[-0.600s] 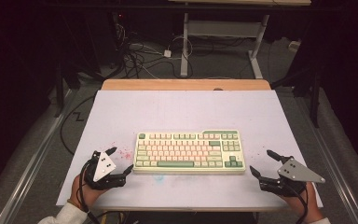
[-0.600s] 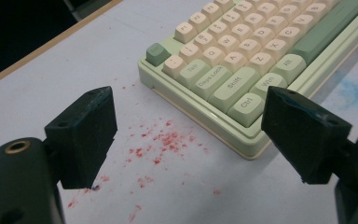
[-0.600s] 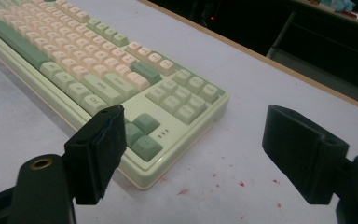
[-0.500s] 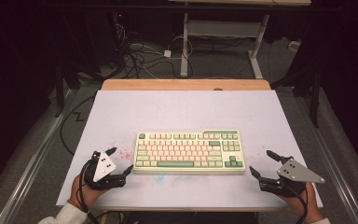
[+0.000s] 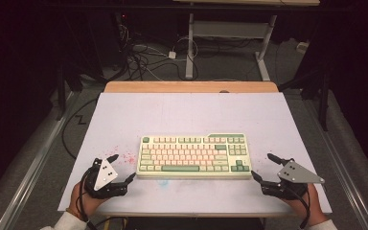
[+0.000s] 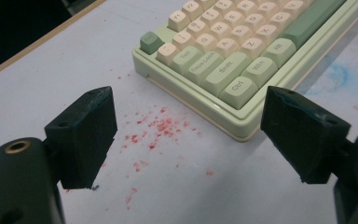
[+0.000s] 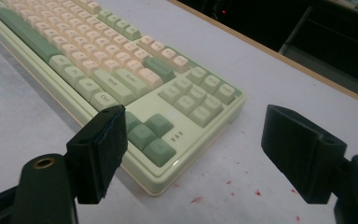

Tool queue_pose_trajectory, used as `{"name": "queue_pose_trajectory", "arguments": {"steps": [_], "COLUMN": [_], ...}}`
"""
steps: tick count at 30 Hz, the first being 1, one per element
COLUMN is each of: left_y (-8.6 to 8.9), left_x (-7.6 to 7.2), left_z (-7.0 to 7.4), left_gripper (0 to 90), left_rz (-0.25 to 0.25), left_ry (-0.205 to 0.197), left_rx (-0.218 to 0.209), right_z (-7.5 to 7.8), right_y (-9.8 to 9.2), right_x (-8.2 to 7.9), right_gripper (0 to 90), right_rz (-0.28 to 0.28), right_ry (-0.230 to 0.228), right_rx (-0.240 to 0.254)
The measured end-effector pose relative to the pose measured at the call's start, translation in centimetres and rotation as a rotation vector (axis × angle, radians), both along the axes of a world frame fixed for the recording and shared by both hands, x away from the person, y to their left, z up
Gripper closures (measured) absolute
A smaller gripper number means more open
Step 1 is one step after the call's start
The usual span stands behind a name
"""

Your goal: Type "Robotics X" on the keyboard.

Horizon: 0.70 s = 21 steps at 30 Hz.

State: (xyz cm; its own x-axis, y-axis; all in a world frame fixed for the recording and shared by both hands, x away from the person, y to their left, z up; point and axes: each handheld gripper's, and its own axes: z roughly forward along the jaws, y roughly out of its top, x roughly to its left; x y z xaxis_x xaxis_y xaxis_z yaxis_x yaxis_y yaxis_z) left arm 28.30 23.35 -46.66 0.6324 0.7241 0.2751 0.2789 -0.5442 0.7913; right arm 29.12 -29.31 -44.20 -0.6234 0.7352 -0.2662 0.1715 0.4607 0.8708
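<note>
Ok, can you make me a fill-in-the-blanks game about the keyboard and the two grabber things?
1. The keyboard lies between the left hand-held gripper and the ____ hand-held gripper.
2. Both stand with jaws ____, holding nothing.
3. The specks on the table beside the keyboard's left end are ____.
4. The keyboard's long space bar is ____.

Missing words: right; open; red; green
</note>
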Motion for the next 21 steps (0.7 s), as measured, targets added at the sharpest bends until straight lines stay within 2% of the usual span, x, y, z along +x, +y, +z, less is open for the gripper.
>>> {"name": "queue_pose_trajectory", "arguments": {"steps": [3, 7, 13, 16, 17, 18, 21], "left_y": [0.2, 0.2, 0.4, 0.3, 0.3, 0.2, 0.2], "left_x": [-0.2, -0.5, -0.4, -0.4, -0.4, -0.4, -0.3], "left_z": [0.1, 0.1, 0.0, 0.0, 0.0, 0.0, 0.2], "left_gripper": [17.7, 17.6, 17.7, 17.6, 17.7, 17.6, 17.7], "left_rz": [0.004, 0.011, 0.015, 0.014, 0.014, 0.016, 0.015], "left_ry": [-0.009, -0.002, -0.008, -0.009, -0.01, -0.002, -0.012], "left_rx": [0.003, -0.004, -0.008, -0.004, 0.002, 0.001, -0.006], "right_z": [0.1, 0.1, 0.3, 0.4, 0.5, 0.5, 0.8], "right_y": [0.1, 0.5, 1.1, 1.5, 1.6, 1.7, 2.0], "right_x": [0.2, 0.3, 0.4, 0.5, 0.5, 0.5, 0.7], "right_gripper": [24.6, 25.8, 32.8, 40.7, 45.4, 53.9, 69.8], "right_rz": [0.003, 0.016, 0.031, 0.029, 0.023, 0.023, 0.033], "right_ry": [0.004, 0.007, -0.008, -0.011, -0.022, -0.024, -0.014], "right_rx": [0.005, -0.003, 0.007, -0.001, -0.004, -0.001, -0.004]}}
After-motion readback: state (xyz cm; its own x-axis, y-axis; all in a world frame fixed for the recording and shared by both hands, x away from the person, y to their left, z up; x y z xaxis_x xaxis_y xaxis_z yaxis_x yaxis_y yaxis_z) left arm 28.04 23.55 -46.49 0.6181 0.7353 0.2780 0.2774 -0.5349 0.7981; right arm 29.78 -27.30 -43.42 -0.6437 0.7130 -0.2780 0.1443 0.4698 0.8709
